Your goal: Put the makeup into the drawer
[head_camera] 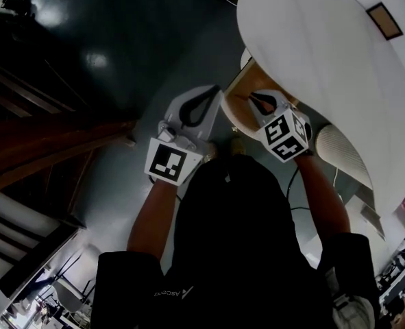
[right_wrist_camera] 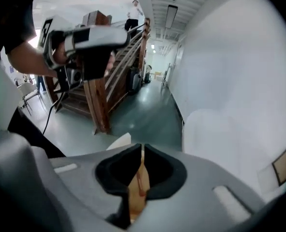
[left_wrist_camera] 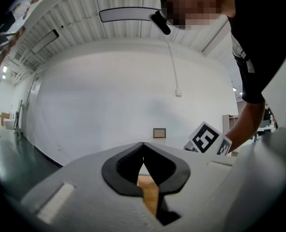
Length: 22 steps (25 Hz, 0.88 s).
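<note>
No makeup and no drawer show in any view. In the head view my left gripper (head_camera: 214,89) and right gripper (head_camera: 252,96) are held side by side in front of the person's dark-clothed body, over a light wooden surface (head_camera: 238,88). The left gripper (left_wrist_camera: 143,145) has its black jaws closed tip to tip with nothing between them. The right gripper (right_wrist_camera: 142,147) is shut too, empty, with only a hairline slit. Wood (right_wrist_camera: 137,190) with a reddish mark shows behind its jaws. The right gripper view also catches the left gripper (right_wrist_camera: 92,36) in a hand.
A big white curved wall (head_camera: 325,53) with a small framed plate (head_camera: 384,19) rises at the right. A dark wooden staircase (head_camera: 51,142) stands at the left on a dark green glossy floor (head_camera: 120,46). A white ribbed object (head_camera: 339,149) lies by the right arm.
</note>
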Motion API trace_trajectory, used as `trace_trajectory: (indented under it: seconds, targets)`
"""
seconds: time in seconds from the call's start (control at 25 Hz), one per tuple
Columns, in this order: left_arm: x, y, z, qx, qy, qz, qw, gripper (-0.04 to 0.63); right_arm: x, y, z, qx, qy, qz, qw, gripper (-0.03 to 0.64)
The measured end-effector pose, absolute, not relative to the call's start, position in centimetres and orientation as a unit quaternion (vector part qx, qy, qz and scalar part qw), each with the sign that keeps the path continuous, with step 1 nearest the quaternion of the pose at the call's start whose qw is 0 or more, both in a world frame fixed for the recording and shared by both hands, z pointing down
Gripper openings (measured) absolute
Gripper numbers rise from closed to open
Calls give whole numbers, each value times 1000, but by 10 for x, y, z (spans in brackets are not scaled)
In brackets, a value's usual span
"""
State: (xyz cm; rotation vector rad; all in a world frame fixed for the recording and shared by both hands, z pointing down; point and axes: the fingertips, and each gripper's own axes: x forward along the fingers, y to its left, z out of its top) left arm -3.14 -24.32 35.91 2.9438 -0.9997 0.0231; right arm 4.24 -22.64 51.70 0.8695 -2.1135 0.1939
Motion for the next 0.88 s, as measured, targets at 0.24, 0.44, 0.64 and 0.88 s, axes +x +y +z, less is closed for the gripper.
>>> trace_trajectory:
  seconds: [0.24, 0.44, 0.64, 0.88]
  targets:
    - [-19, -218, 324, 953, -304, -9, 11, 11, 41, -214, 412, 410, -869, 54, 272, 5]
    - [-10, -203, 290, 957, -289, -28, 3, 11, 41, -199, 326, 441, -887, 46, 126, 3]
    - [-4, -191, 261, 961, -272, -45, -7, 11, 48, -180, 270, 450, -893, 25, 23, 3]
    - [-1, -182, 241, 965, -255, -54, -22, 11, 48, -167, 241, 459, -888, -7, -24, 3]
